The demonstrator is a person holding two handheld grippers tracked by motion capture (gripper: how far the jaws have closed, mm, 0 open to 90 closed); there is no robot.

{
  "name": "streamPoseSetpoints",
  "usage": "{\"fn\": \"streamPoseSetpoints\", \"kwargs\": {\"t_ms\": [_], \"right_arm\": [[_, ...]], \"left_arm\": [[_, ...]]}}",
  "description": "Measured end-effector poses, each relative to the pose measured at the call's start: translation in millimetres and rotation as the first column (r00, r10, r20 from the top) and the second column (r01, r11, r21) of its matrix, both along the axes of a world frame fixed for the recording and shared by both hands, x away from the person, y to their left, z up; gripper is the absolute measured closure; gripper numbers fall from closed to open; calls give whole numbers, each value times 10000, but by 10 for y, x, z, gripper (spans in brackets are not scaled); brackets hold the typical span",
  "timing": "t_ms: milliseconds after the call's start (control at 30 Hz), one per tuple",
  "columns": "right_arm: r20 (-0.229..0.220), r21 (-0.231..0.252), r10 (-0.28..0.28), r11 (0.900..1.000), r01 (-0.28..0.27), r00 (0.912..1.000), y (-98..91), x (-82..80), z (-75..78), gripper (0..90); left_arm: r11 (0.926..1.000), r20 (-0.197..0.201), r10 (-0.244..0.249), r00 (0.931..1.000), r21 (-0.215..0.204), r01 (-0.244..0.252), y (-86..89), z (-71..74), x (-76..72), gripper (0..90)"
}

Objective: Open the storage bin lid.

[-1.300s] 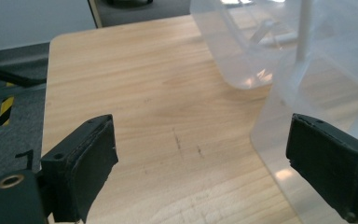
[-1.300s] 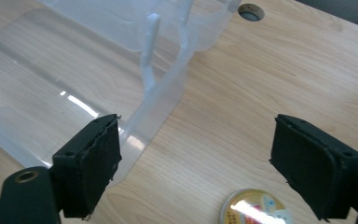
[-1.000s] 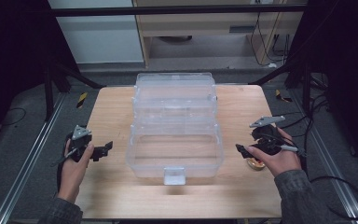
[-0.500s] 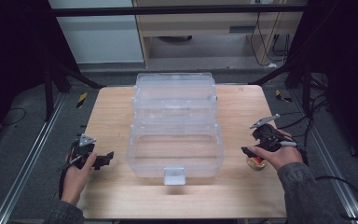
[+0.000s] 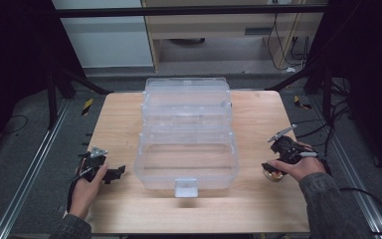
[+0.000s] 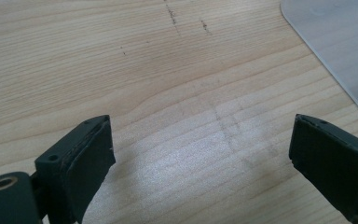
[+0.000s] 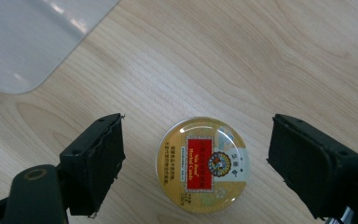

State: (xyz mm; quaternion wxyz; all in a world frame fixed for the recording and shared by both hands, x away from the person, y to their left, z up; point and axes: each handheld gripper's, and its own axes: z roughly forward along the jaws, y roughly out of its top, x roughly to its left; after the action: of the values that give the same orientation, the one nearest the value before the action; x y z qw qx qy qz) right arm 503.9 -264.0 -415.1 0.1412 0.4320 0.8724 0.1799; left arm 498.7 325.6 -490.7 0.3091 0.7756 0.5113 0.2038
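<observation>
1. Now the right tool (image 7: 196, 158) hangs over a round gold tin (image 7: 202, 164) with a red label, its jaws wide on either side, having just closed a little; neither pad touches the tin.
2. Seen from the high view, the tin (image 5: 272, 174) lies on the desk (image 5: 114, 119) at about four o'clock from the clear plastic box (image 5: 186, 134), probably just apart from it.
3. At about eight o'clock, the left tool (image 5: 113, 174) gapes over bare wood, gripping nothing.

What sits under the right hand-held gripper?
A round yellow tin with a red label lies flat on the wooden table, between the right hand-held gripper's open jaws, touching neither. Whatever is beneath the tin is hidden.
</observation>
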Motion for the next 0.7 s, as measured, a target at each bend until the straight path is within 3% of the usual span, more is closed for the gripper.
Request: {"fn": "streamPoseSetpoints", "kwargs": {"t_ms": [700], "right_arm": [[-1255, -576, 12, 9983, -85, 9921, -89, 87, -342, 107]], "left_arm": [[9997, -341, -106, 9994, 203, 113, -19, -88, 27, 45]]}}
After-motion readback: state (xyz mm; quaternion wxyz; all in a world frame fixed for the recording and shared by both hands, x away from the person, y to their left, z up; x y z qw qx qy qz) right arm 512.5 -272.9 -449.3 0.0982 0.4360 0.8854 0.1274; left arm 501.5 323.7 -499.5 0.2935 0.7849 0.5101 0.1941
